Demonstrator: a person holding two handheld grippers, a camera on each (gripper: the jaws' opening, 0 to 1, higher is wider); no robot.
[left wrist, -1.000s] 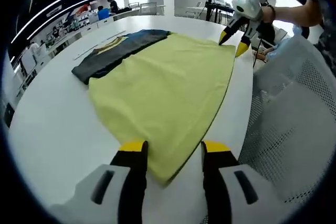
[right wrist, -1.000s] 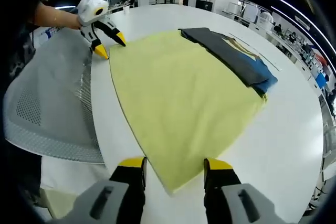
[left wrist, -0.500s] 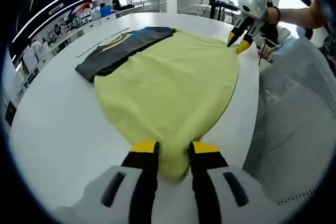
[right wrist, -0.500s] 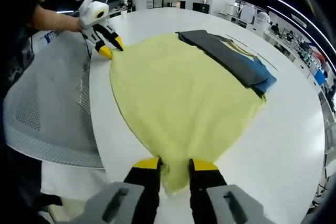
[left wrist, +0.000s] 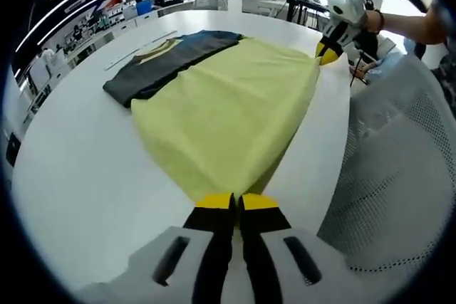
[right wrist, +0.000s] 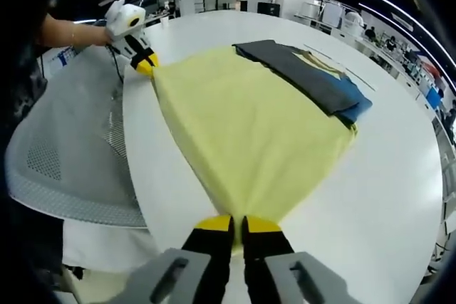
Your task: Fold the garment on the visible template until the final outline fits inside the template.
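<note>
The yellow garment [left wrist: 228, 112] lies spread flat on the white round bench [left wrist: 78, 169]. Its far edge lies over a dark folded cloth [left wrist: 160, 62] at about 11 o'clock in the left gripper view. I cannot make out a template for sure.

The left gripper [left wrist: 229, 203] sits at 6 o'clock in its own view. Its fingers are pressed together on the near corner of the yellow garment. The right gripper [right wrist: 236, 224] is at 6 o'clock in its own view too, and its fingers are pinched tight on the other near corner. Each gripper also shows small in the other view, at the far corner near the bench edge.

The garment looks thin, light and floppy. It will sag and bend in the middle when lifted. I think the two corners are good places to hold, because the edge between them can be kept straight. Lifting both corners together should help the fold land flat with no wrinkles.

A grey mesh chair [right wrist: 64, 154] stands just beside the bench.
</note>
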